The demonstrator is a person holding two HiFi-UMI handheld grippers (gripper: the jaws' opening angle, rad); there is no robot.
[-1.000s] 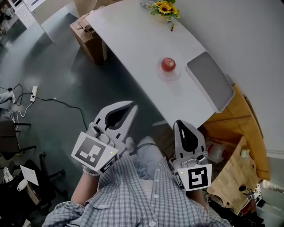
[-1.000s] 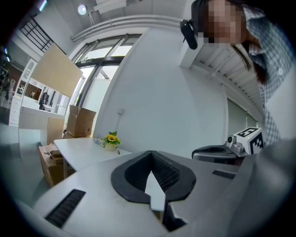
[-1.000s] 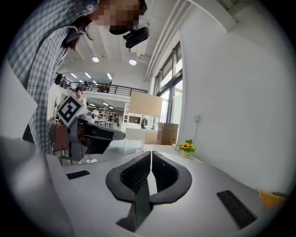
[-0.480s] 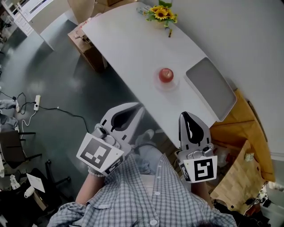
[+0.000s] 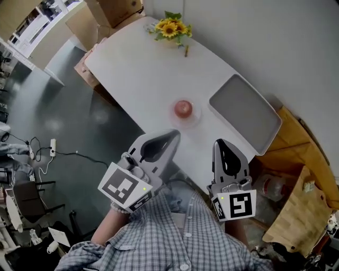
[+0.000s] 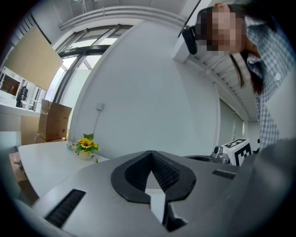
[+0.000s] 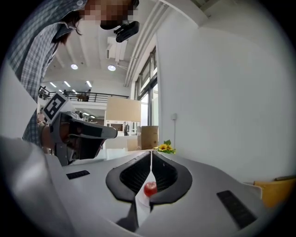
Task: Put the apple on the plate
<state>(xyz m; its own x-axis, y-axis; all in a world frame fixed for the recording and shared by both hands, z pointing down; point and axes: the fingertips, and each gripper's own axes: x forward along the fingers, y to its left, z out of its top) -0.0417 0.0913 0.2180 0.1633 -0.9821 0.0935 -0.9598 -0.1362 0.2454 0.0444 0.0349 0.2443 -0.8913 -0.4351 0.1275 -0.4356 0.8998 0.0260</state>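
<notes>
Red and round, the apple (image 5: 184, 109) sits near the middle of the white table (image 5: 132, 69). It rests on a pale plate (image 5: 194, 118) that is hard to see against the table top. A grey tray (image 5: 244, 114) lies just beside the plate, on the right. Yellow sunflowers (image 5: 169, 29) stand at the far end of the table, well apart from the apple. A brown cardboard box (image 5: 114, 8) stands beyond that end.

From the head view, the left gripper (image 5: 174, 136) and the right gripper (image 5: 221, 143) are both held up in front of a checked shirt (image 5: 175, 233). Both point toward the table. The apple is ahead of them and a little between them. It is apart from both, and neither one touches it or the plate. The tip of the left gripper is the nearer of the two.

In the left gripper view, the left gripper (image 6: 149, 153) has its jaws pressed together at the tips. Only the open hole behind the tips shows, with nothing in it. The sunflowers (image 6: 85, 145) show off to the left.

In the right gripper view, the right gripper (image 7: 151, 155) also has its jaws together, with just a thin line at the tips. The apple (image 7: 150, 188) peeks through the hole between the jaws, but it is out on the table and not gripped. The sunflowers (image 7: 164, 148) show further back.
</notes>
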